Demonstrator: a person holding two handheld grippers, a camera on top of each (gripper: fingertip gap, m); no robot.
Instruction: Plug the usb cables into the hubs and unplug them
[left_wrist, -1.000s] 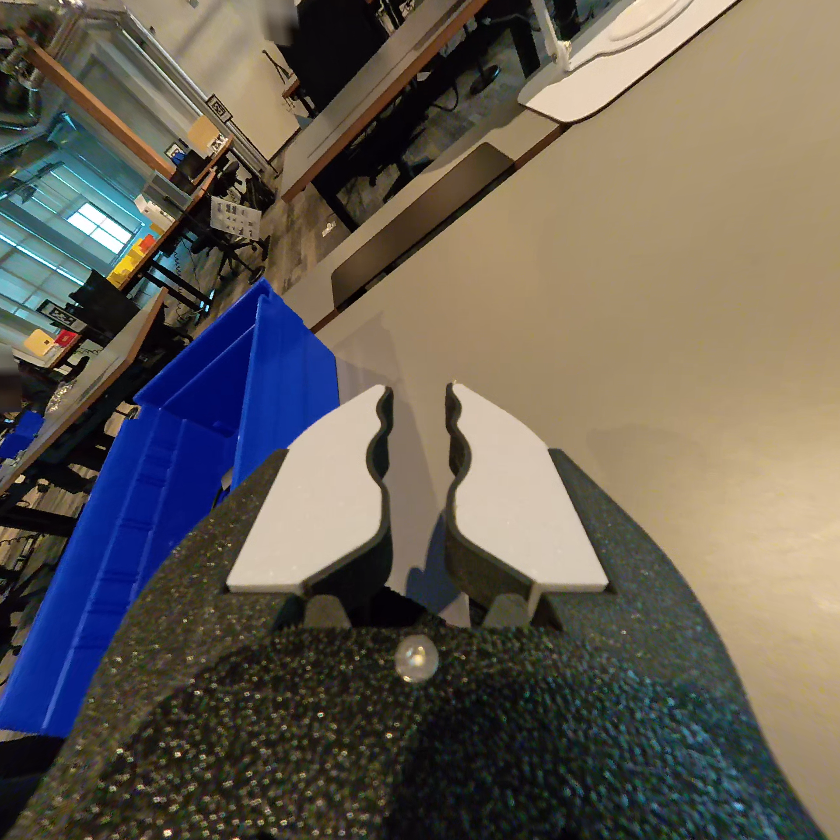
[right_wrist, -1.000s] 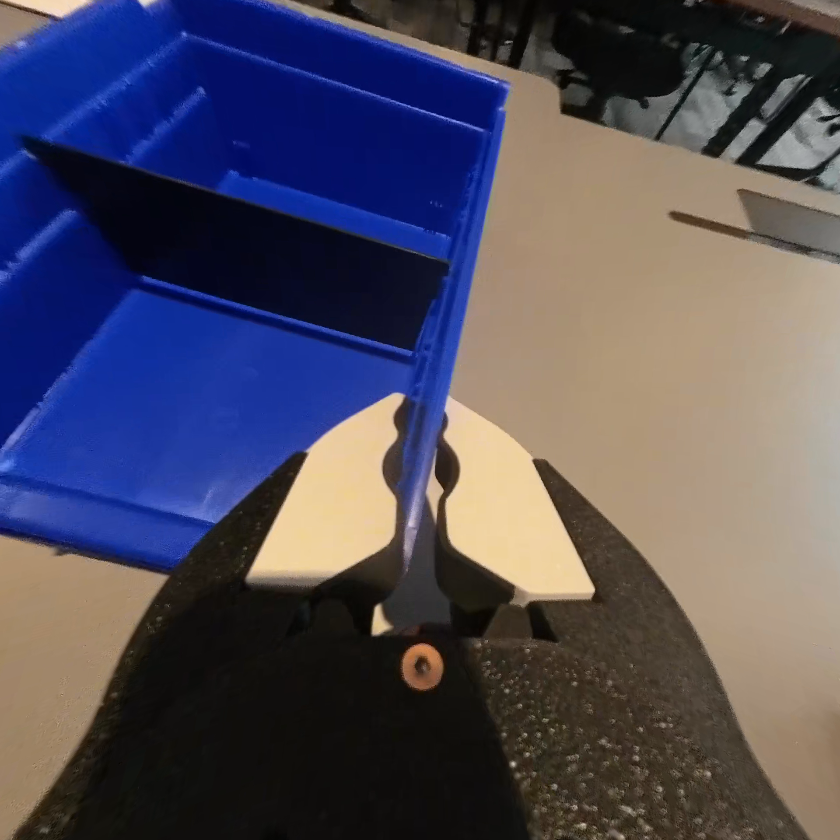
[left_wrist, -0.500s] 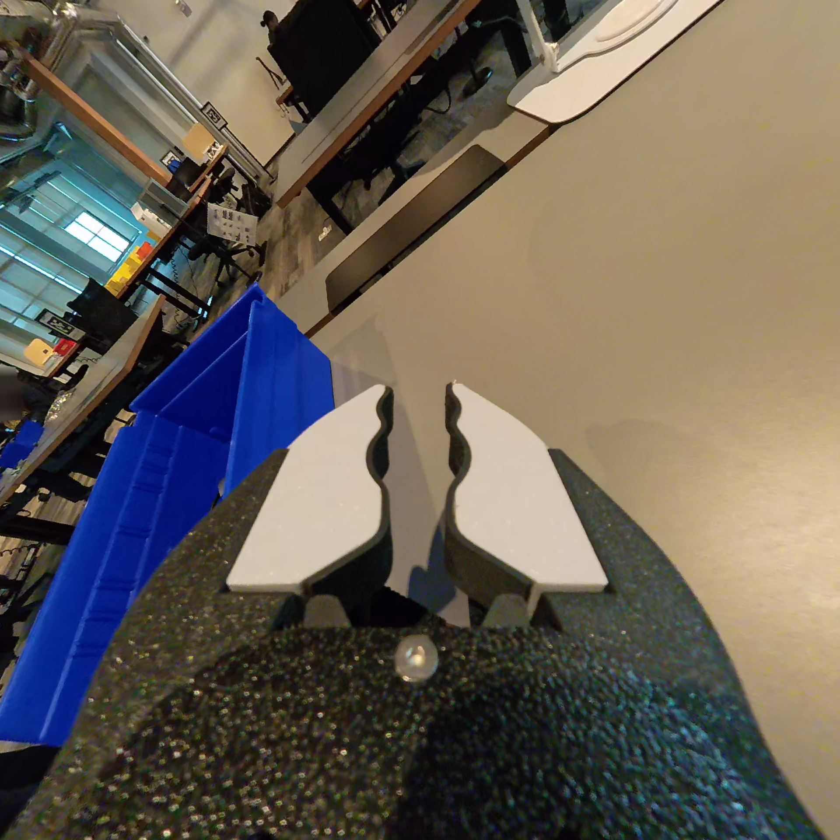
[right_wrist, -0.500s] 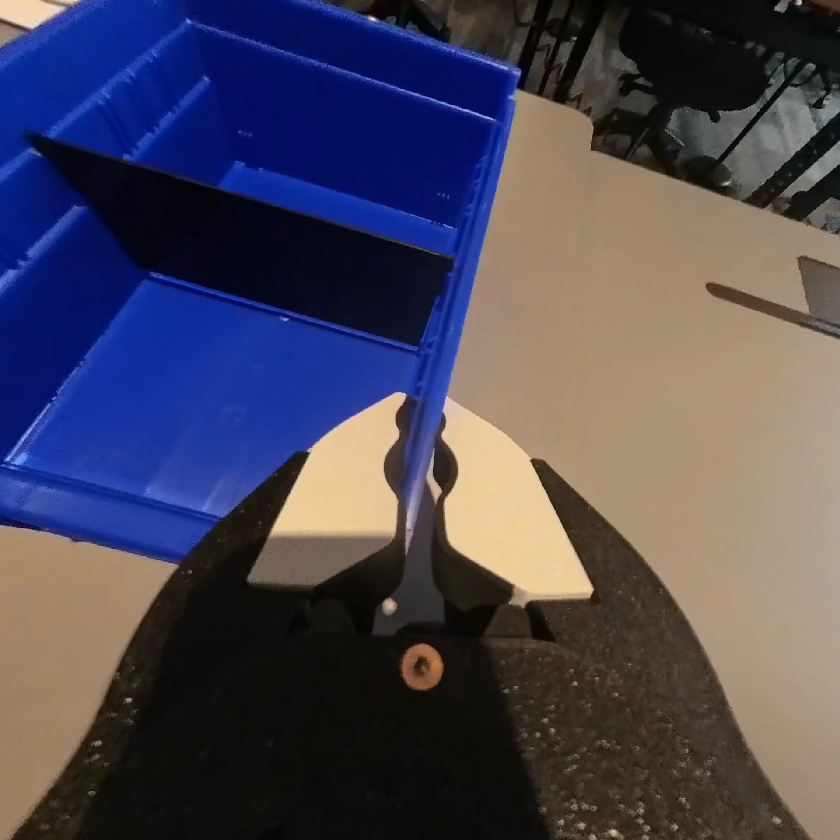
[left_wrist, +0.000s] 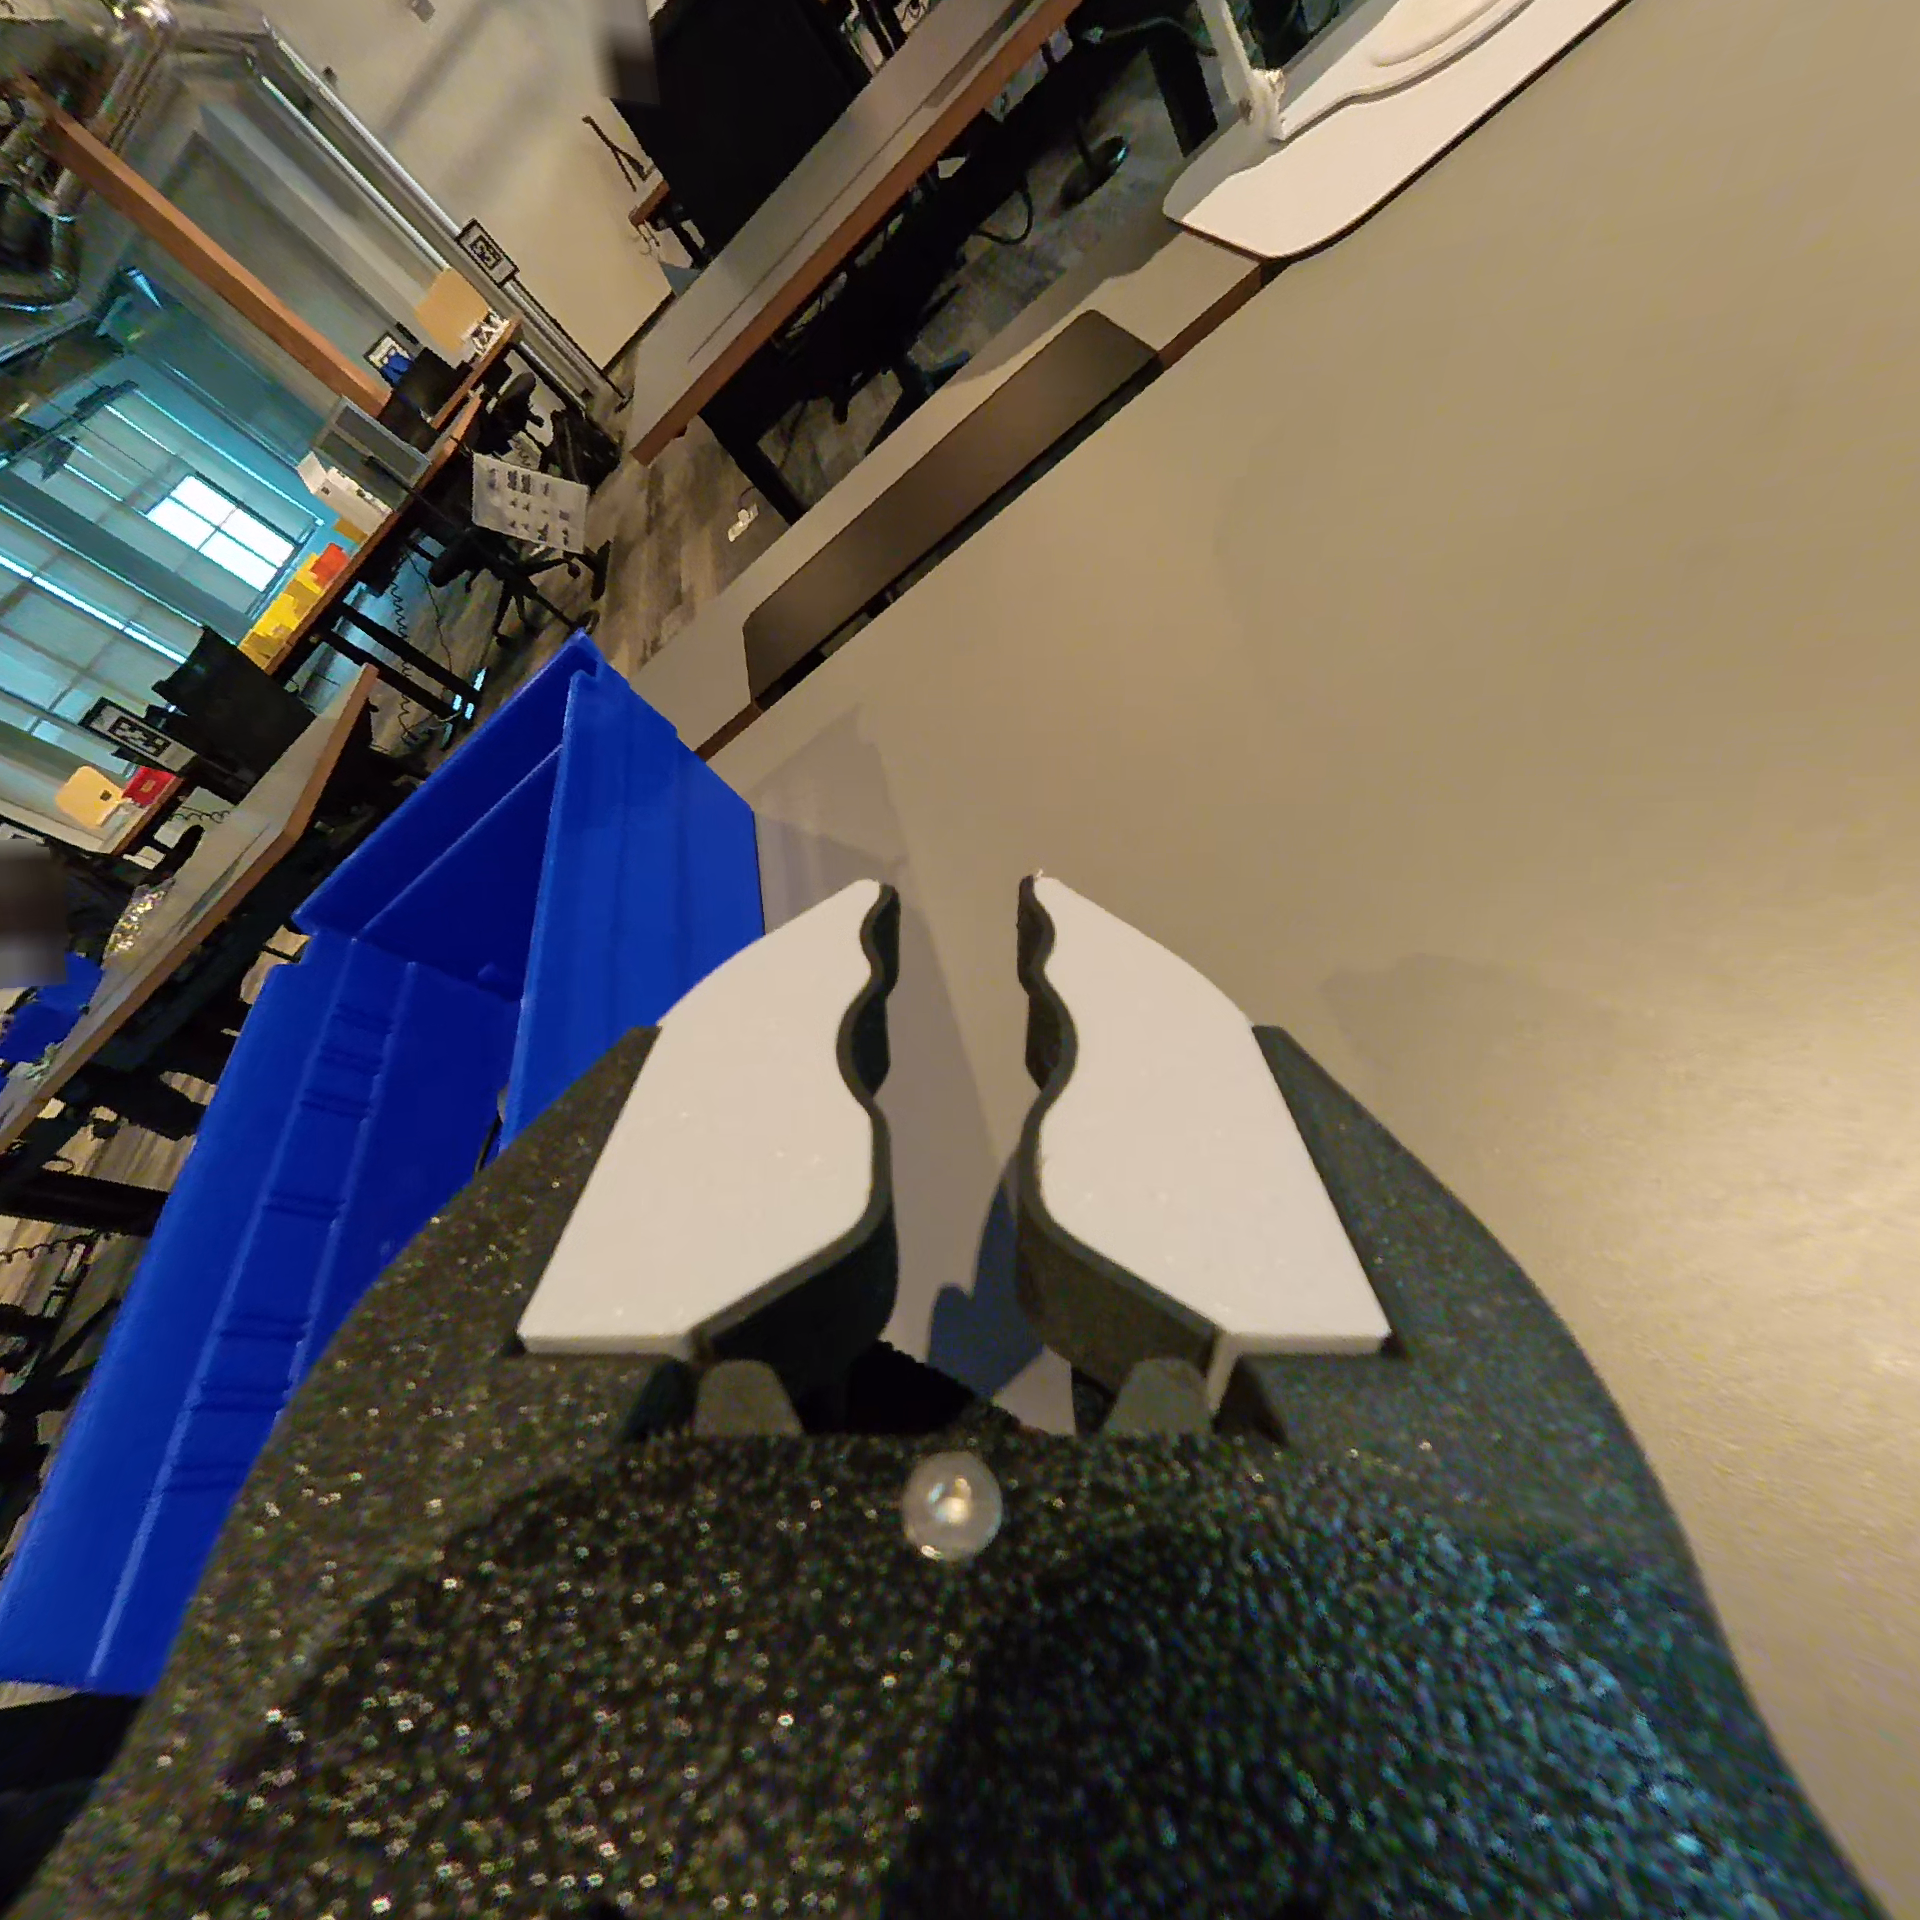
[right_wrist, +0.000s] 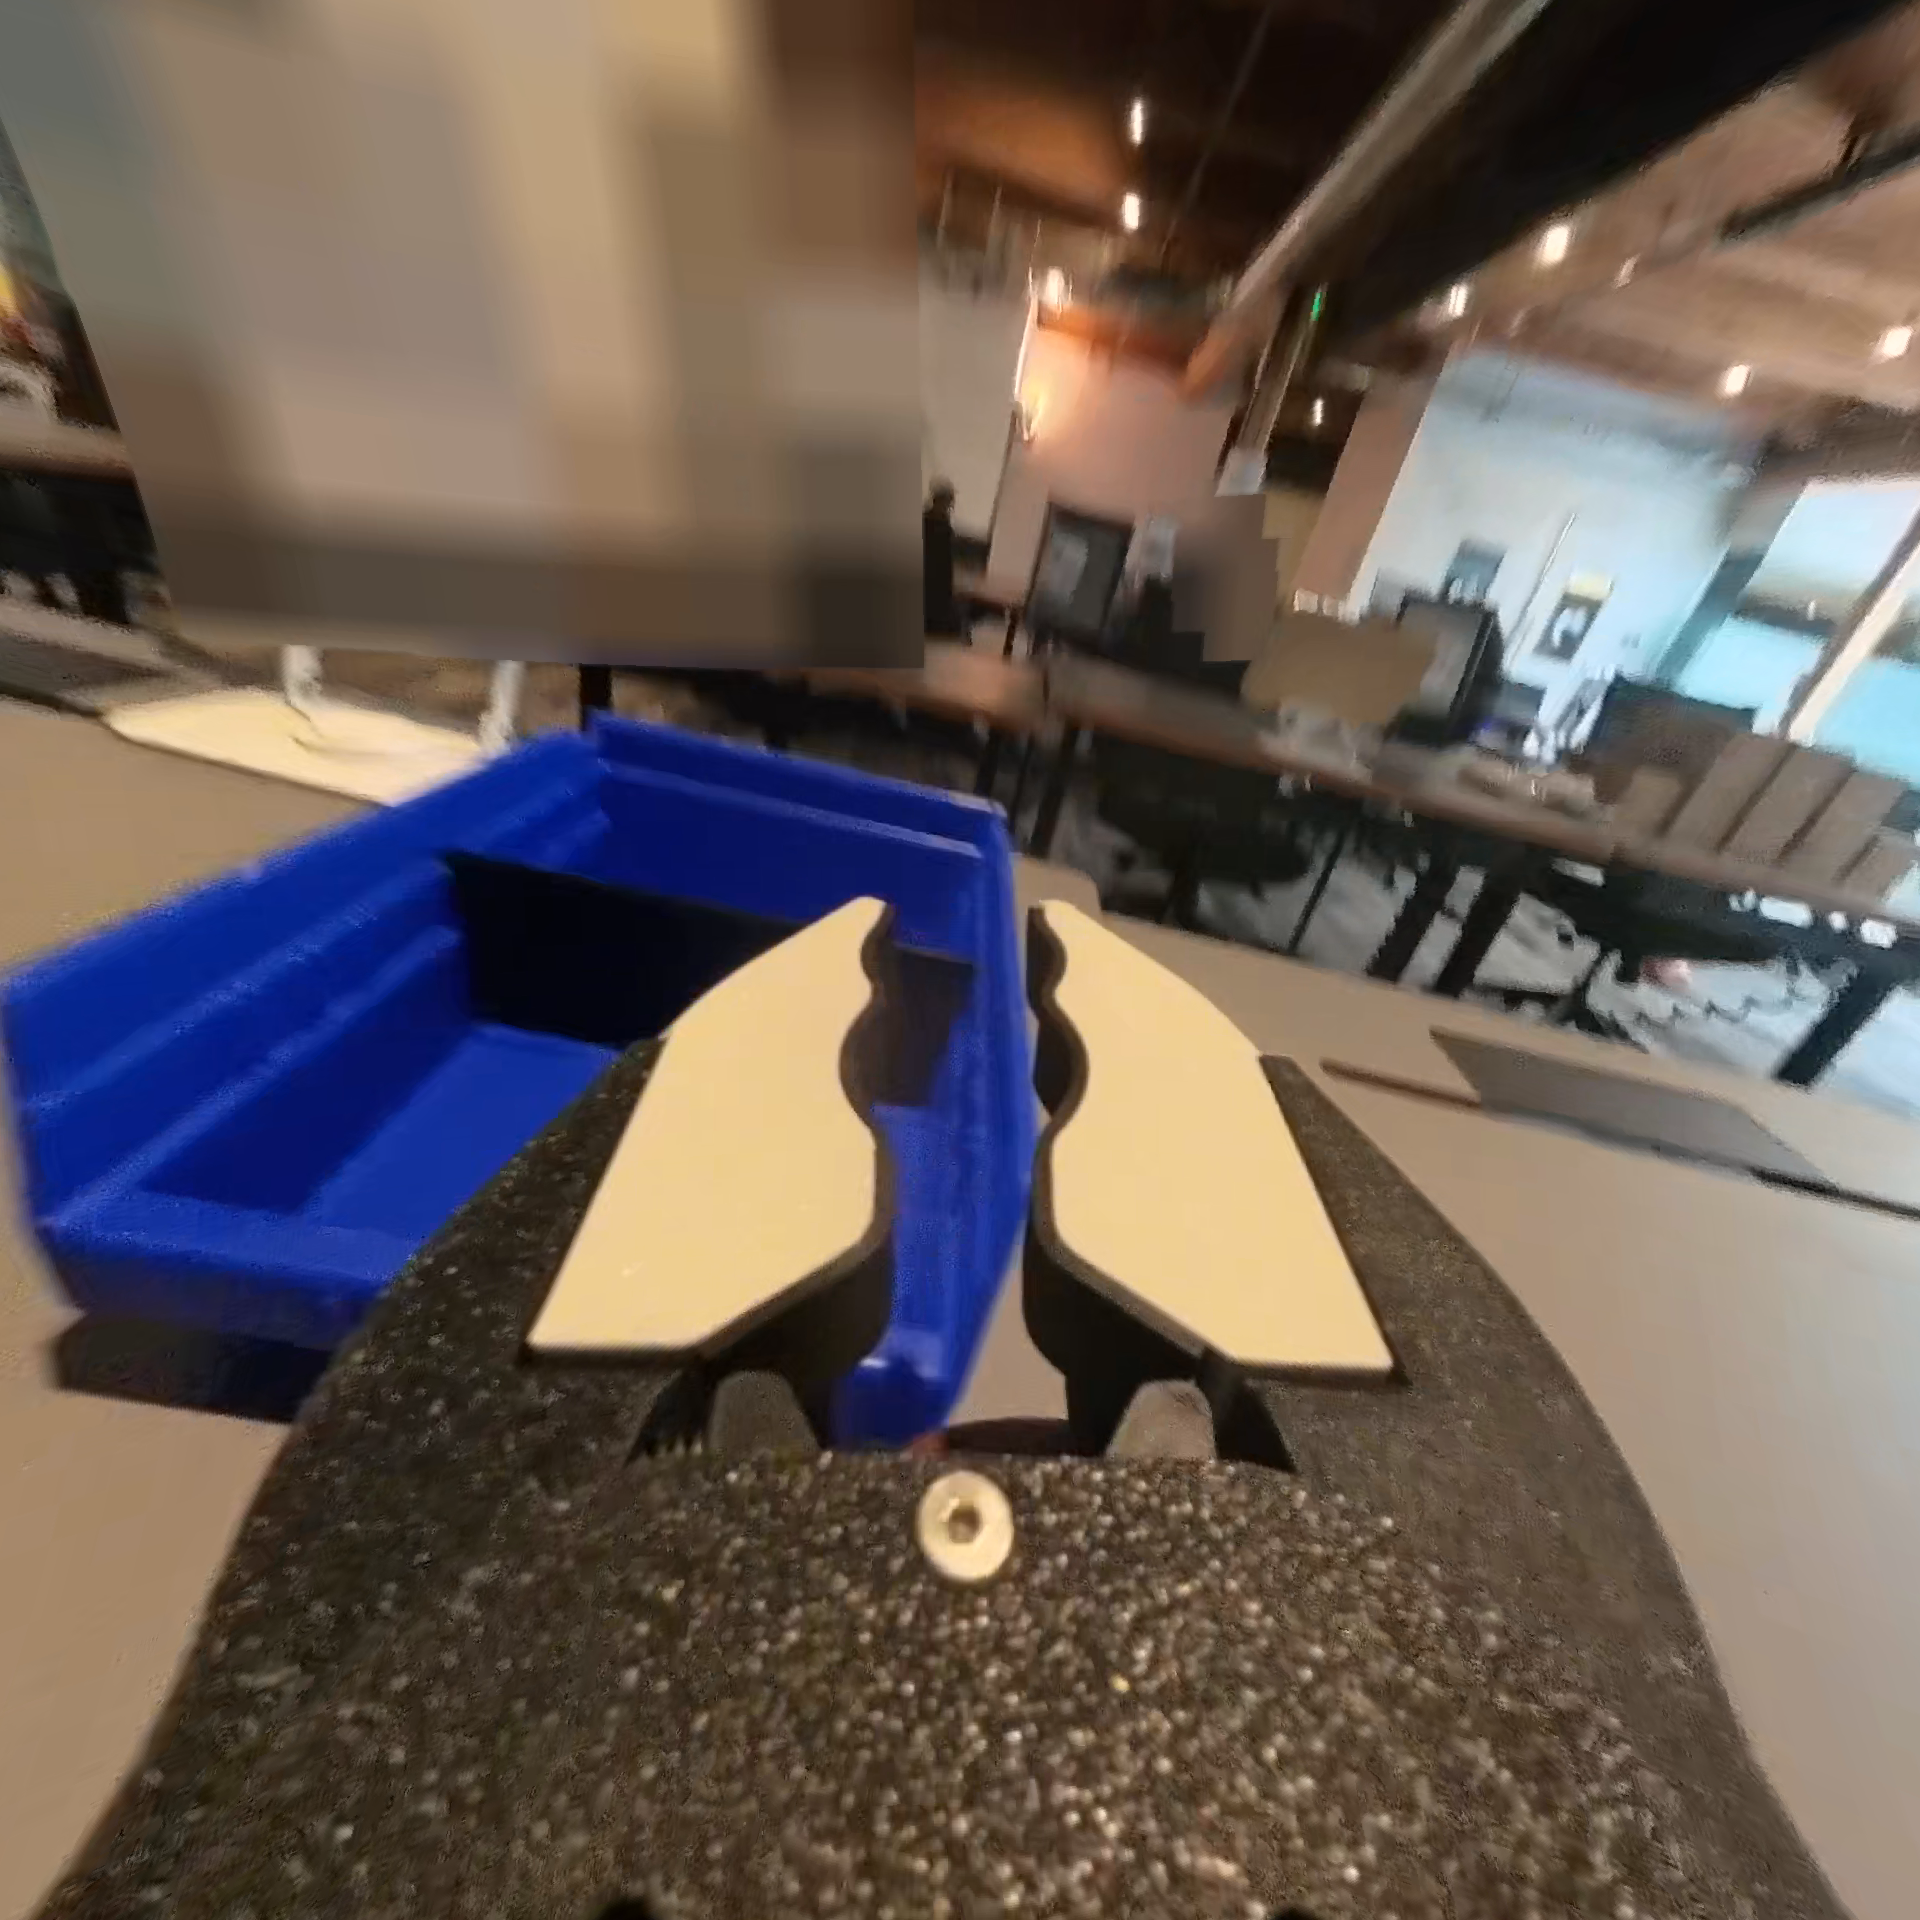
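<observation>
Both hand-held grippers, left (left_wrist: 956, 904) and right (right_wrist: 956, 920), are a little open and hold nothing, near the big blue plastic bin (right_wrist: 312, 997) on the plain grey worktop (left_wrist: 1455, 727).

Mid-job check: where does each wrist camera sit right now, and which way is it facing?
Left wrist view: on the left gripper, rolled sideways, low over the table; open, empty fingers show, bin at left.
Right wrist view: on the right gripper, looking level across the table; open fingers show, the bin's near wall between them, seemingly ungripped.
Both share the blue bin and table.
</observation>
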